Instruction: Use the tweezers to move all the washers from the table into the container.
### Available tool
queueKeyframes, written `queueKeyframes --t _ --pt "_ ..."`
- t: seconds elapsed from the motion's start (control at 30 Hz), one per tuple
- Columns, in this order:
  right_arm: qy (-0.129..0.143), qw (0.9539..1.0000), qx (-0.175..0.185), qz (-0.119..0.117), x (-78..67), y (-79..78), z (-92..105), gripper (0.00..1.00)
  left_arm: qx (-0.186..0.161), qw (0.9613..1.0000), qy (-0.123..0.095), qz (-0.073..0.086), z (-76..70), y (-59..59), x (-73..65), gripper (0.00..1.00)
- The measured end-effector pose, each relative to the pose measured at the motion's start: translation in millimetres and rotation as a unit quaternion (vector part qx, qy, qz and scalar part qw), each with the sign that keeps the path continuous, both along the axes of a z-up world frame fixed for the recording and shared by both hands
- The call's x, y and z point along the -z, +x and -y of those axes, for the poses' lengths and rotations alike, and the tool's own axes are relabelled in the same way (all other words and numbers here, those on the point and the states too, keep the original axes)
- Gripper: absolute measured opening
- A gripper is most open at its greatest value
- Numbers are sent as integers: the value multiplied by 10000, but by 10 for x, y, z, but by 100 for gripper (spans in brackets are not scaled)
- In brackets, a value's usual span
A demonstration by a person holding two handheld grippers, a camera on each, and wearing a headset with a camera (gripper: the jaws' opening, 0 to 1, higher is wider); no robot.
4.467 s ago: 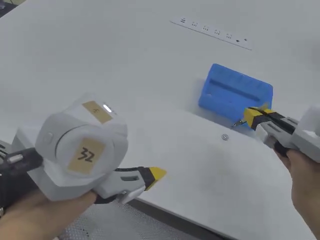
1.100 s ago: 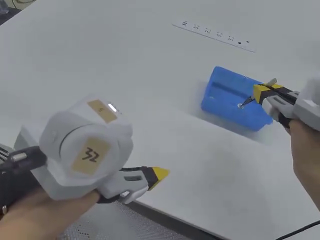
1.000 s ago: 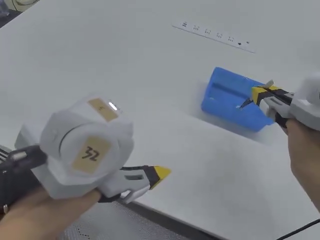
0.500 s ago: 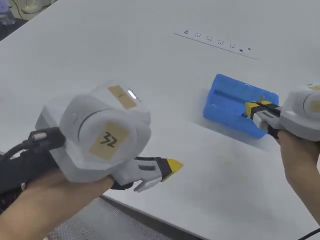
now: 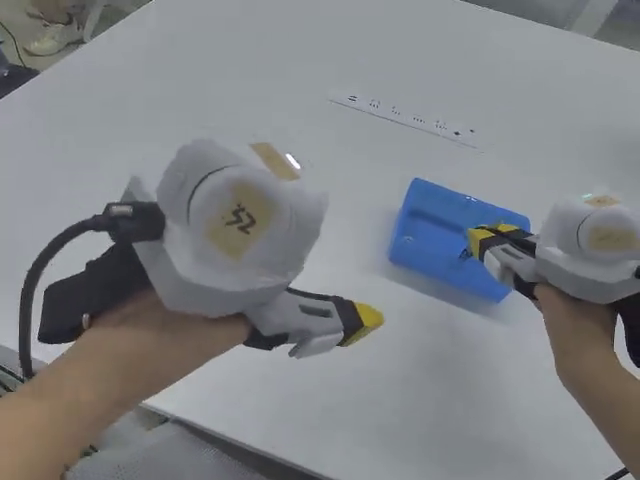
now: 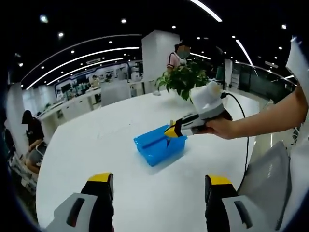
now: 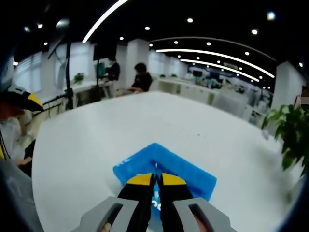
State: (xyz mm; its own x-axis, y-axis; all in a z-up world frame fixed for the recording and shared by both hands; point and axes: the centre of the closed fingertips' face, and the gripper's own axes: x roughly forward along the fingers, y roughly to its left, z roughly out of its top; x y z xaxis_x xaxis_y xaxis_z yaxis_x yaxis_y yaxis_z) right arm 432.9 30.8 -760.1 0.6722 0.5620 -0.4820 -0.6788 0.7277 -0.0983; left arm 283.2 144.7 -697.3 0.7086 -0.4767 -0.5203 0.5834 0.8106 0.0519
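left gripper (image 6: 159, 180): fingers wide apart, empty, lower frame | right gripper (image 7: 156, 178): fingers closed together over blue container (image 7: 164, 158), frame centre

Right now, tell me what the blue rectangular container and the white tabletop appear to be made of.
Blue rectangular container: likely moulded plastic, semi-gloss; uniform saturated colour, rounded edges, soft highlights in the left gripper view.
White tabletop: smooth matte laminate or painted board, probably; even surface with diffuse glare, no grain. Core material can't be told.
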Motion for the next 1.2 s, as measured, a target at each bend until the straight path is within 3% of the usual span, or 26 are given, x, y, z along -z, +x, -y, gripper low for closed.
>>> queueKeyframes --t 0.13,0.23,0.3,0.33,0.4,0.43,0.53,0.63,0.7,0.8,0.87,0.93,1.03,1.13,1.2 --pt "216 9991 -249 275 -317 -90 -88 1 468 9985 -144 242 124 142 -230 68" --pt "355 9973 -549 339 -530 -287 -195 1 820 9959 -76 373 204 234 -340 57" --pt "335 9957 -784 375 -614 -423 -251 1 1104 9930 -164 400 307 270 -395 49" --pt "309 9949 -893 351 -627 -480 -274 1 1327 9899 -358 351 409 269 -424 48" --pt "279 9934 -1071 317 -656 -612 -309 1 1489 9875 -454 239 479 258 -430 46" --pt "244 9926 -1141 326 -663 -658 -317 1 1665 9844 -455 346 543 260 -455 42" --pt "-9 9883 -1495 290 -630 -846 -336 1 1978 9788 -431 311 649 241 -431 33" --pt "-327 9831 -1790 219 -542 -989 -314 1 2294 9725 -193 341 718 259 -374 29" --pt "-532 9788 -1977 60 -432 -1075 -271 1 2323 9720 -43 361 741 261 -337 29" --pt "-865 9718 -2192 -52 -318 -1182 -197 1 2375 9708 -144 311 768 210 -332 29" --pt "-1124 9644 -2383 -230 -205 -1274 -120 1 2398 9704 -87 279 770 182 -286 31" --pt "-1456 9525 -2633 -466 -59 -1396 -26 1 2441 9693 139 264 740 148 -216 33" --pt "-2004 9338 -2902 -596 151 -1501 92 1 2408 9701 226 212 699 112 -142 37" --pt "-2404 9168 -3080 -826 364 -1562 148 1 2280 9736 120 72 658 70 -74 47" --pt "-2706 9022 -3261 -802 458 -1578 139 1 2123 9772 29 2 638 46 -39 54"
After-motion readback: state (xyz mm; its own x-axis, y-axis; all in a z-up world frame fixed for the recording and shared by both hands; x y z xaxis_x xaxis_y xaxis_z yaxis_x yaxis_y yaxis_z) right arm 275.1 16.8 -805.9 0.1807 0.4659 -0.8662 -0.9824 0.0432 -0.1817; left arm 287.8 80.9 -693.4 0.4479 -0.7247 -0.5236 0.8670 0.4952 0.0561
